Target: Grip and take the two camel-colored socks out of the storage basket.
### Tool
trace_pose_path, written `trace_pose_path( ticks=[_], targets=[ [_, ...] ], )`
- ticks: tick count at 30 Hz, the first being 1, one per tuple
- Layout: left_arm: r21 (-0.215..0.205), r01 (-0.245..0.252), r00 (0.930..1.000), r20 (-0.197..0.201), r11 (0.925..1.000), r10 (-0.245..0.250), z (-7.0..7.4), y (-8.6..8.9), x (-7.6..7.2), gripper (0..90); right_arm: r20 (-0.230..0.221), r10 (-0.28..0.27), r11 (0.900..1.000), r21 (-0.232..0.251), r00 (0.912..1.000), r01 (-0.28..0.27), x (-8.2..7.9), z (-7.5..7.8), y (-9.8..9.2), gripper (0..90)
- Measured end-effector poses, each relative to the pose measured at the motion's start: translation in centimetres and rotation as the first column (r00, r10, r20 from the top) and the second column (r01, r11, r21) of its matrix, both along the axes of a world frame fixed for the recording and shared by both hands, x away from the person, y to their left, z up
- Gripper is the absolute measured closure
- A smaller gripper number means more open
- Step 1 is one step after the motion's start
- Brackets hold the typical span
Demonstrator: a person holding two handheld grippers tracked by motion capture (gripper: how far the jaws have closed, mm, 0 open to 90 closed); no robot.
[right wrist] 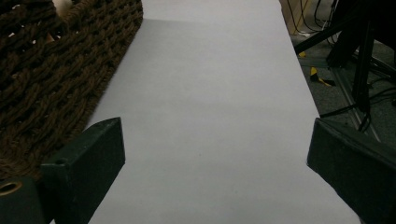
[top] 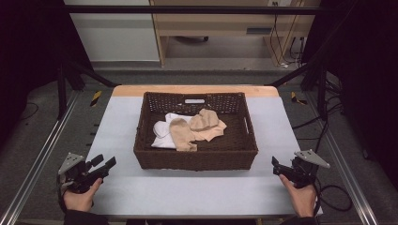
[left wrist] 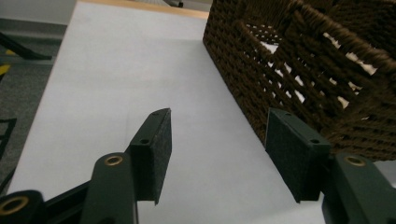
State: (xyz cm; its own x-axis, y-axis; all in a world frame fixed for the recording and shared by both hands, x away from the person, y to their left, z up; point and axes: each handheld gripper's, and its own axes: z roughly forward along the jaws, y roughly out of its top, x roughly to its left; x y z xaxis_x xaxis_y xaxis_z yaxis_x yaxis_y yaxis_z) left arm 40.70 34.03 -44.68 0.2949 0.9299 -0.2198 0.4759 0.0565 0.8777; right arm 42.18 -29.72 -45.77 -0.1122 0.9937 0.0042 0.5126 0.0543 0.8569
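Dark woven basket [top: 195, 157] sits mid-table on the grey table top [top: 187, 192]; inside it, two beige socks [top: 184, 135] lie over white socks [top: 162, 136], bunched toward the centre; left gripper [top: 107, 163] rests at the near left corner of the table, well apart from the basket, jaws wide with nothing between them; right gripper [top: 274, 162] sits at the near right edge, jaws likewise spread wide and empty; each is held in a hand, both clear of the socks
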Motion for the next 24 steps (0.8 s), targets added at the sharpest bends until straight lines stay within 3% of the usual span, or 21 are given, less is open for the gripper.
trace_pose_path(
  ticks=[14, 18, 24],
  targets=[
    [0.001, 0.007, 0.9974, 0.072, 1.0000, -0.007, 3.6, -0.5, 0.4, 42.5, 0.012, 0.045, 0.998, -0.039, 0.9989, -0.045, 0.0, 0.4, 1.3, 4.0],
    [0.005, 0.029, 0.9949, 0.097, 0.9996, -0.030, 5.2, -1.1, 1.3, 42.8, 0.021, 0.043, 0.997, -0.057, 0.9988, -0.042, 0.0, 0.7, 1.4, 3.7],
    [0.051, 0.082, 0.9882, 0.125, 0.9953, -0.088, 7.7, -3.3, 2.8, 42.7, 0.010, 0.033, 0.997, -0.066, 0.9994, -0.032, 0.3, 0.6, 1.1, 3.7]
  ],
)
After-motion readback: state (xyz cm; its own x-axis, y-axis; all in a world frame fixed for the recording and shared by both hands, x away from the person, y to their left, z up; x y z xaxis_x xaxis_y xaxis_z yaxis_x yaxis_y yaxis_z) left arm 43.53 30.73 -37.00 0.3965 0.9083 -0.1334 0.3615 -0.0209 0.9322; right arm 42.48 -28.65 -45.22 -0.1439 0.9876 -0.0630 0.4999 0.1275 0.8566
